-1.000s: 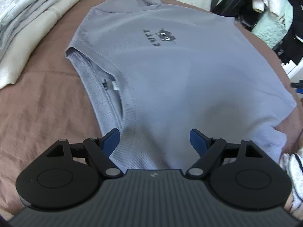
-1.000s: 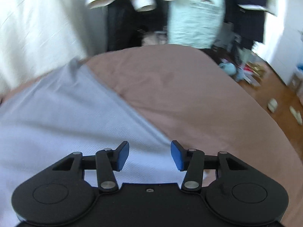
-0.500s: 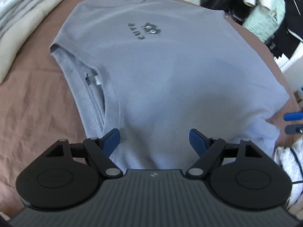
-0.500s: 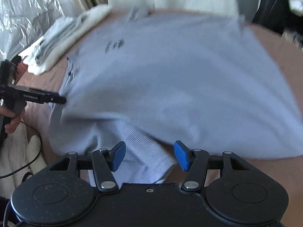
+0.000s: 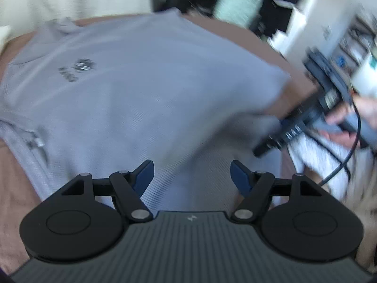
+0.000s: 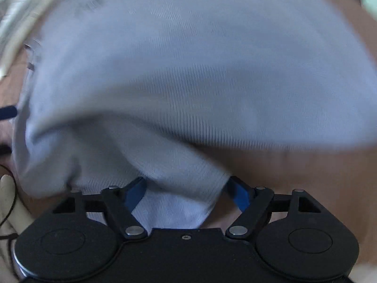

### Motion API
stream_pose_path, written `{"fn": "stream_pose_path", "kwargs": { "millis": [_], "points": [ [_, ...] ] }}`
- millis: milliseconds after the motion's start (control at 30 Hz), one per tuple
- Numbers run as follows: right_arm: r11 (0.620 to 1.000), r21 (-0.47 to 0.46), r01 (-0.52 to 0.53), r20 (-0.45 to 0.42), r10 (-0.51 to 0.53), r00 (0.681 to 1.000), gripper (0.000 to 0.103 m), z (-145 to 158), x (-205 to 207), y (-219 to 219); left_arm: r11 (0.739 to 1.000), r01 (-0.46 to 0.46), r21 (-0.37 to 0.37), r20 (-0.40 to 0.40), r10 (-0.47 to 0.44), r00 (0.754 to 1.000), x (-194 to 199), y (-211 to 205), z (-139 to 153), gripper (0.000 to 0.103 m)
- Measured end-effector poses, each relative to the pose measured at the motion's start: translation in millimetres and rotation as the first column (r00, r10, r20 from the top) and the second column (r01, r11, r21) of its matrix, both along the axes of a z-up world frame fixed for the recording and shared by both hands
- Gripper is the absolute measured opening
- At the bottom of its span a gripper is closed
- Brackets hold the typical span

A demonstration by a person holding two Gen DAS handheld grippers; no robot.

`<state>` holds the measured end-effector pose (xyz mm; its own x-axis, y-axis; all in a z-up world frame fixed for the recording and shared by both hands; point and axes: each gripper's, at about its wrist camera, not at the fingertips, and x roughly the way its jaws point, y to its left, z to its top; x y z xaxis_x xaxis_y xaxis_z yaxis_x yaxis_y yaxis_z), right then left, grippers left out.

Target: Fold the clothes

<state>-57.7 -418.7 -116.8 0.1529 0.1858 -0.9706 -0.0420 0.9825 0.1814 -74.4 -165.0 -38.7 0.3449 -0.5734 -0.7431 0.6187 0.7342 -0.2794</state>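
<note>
- Now, my right claw (image 6: 185,192) had closed in on the lavender shirt (image 5: 146,99): half a second earlier it hung short of the cloth, and here the ribbed sleeve (image 6: 179,188) had run in between its blue fingers (image 6: 135,193), at 6 o'clock in the right wrist view.
- Its jaws stood apart with the sleeve lying loose between them; I saw no pinch on the fabric, so I read that claw as released and not gripping.
- My left claw (image 5: 192,176) also stood spread wide and empty over the shirt's near edge, at 6 o'clock in its own view.
- Both views had smeared with blur, which I took as both claws swinging fast; the left view had turned toward 3 o'clock, so the person's hand (image 5: 353,120) on the other handle had come into sight at 3 o'clock.
- The shirt itself lay spread flat, print up, on the brown bed (image 5: 14,179), its dark print (image 5: 79,68) toward 10 o'clock; only the sleeve at the right claw looked bunched.
- For the task, I judged the sleeve was lined up for a grasp and a fold inward, though the blur left the exact overlap uncertain.
</note>
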Motion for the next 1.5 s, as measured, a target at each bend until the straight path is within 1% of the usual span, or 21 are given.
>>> {"fn": "stream_pose_path", "kwargs": {
  "millis": [33,100,200,300,367,467,567,667,733,800,867,900,933,1033,1167,1233,1267,1367,1433,1467,1500],
  "points": [
    [1.0,0.025,-0.017,0.019,0.017,1.0,0.042,3,-3,2,1.0,0.014,0.008,-0.009,-0.014,1.0,-1,-3,-2,0.071],
    [0.99,0.125,-0.058,0.074,0.049,0.996,0.008,15,-9,5,0.999,0.032,0.011,-0.037,-0.031,0.999,-1,-5,-7,0.071],
    [0.944,0.319,-0.087,0.125,0.049,0.991,0.007,35,-17,-1,0.999,0.041,-0.003,-0.07,-0.041,0.997,-1,-2,-12,0.071],
    [0.856,0.498,-0.139,0.189,0.049,0.981,0.007,57,-25,-7,0.998,0.051,-0.023,-0.059,-0.052,0.997,-1,-3,-10,0.072],
    [0.794,0.582,-0.175,0.238,0.04,0.971,0.007,71,-27,-11,0.997,0.058,-0.044,-0.042,-0.06,0.997,-3,-5,-8,0.072],
    [0.718,0.66,-0.221,0.311,0.006,0.95,0.007,90,-26,-13,0.991,0.08,-0.104,-0.008,-0.082,0.997,-8,-9,-1,0.072],
    [0.674,0.696,-0.249,0.362,-0.029,0.932,0.007,107,-18,-14,0.977,0.11,-0.182,0.063,-0.1,0.993,-15,-7,12,0.074],
    [0.614,0.738,-0.279,0.391,-0.053,0.919,0.008,119,-8,-19,0.972,0.112,-0.204,0.111,-0.091,0.99,-18,-6,16,0.074],
    [0.59,0.749,-0.301,0.413,-0.061,0.909,0.007,125,-3,-20,0.979,0.089,-0.186,0.104,-0.071,0.992,-16,-7,10,0.076],
    [0.594,0.739,-0.318,0.437,-0.063,0.897,0.007,131,2,-20,0.984,0.066,-0.166,0.097,-0.051,0.994,-13,-9,4,0.076],
    [0.595,0.734,-0.327,0.45,-0.065,0.891,0.007,135,6,-23,0.988,0.043,-0.147,0.091,-0.03,0.995,-11,-10,-2,0.061],
    [0.595,0.733,-0.329,0.452,-0.065,0.89,0.007,135,9,-24,0.99,0.032,-0.137,0.088,-0.02,0.996,-9,-11,-5,0.024],
    [0.599,0.731,-0.328,0.451,-0.063,0.89,0.007,133,11,-24,0.992,0.021,-0.126,0.088,-0.01,0.996,-8,-12,-7,0.003],
    [0.649,0.706,-0.284,0.43,-0.073,0.9,0.008,122,13,-23,0.995,-0.028,-0.092,0.156,0.042,0.987,-12,-12,-2,0.003],
    [0.719,0.682,-0.135,0.362,-0.172,0.916,0.011,105,14,-43,0.978,-0.141,-0.155,0.203,0.171,0.964,-5,11,11,0.003],
    [0.721,0.691,-0.055,0.319,-0.236,0.918,0.011,97,12,-64,0.961,-0.195,-0.198,0.21,0.235,0.949,0,26,17,0.003],
    [0.718,0.696,-0.017,0.297,-0.267,0.917,0.011,93,10,-74,0.956,-0.225,-0.188,0.233,0.266,0.935,0,29,19,0.003],
    [0.736,0.668,0.105,0.277,-0.377,0.884,0.016,87,3,-101,0.946,-0.277,-0.17,0.282,0.316,0.906,3,31,22,0.003],
    [0.769,0.603,0.214,0.275,-0.452,0.849,0.037,87,-2,-121,0.937,-0.3,-0.178,0.284,0.341,0.896,10,31,24,0.003],
    [0.792,0.538,0.287,0.281,-0.49,0.825,0.047,88,-4,-131,0.936,-0.303,-0.181,0.285,0.345,0.894,10,31,24,0.003],
    [0.814,0.455,0.361,0.292,-0.52,0.803,0.047,88,-5,-140,0.934,-0.307,-0.183,0.286,0.349,0.892,11,31,25,0.003]
  ]
}}
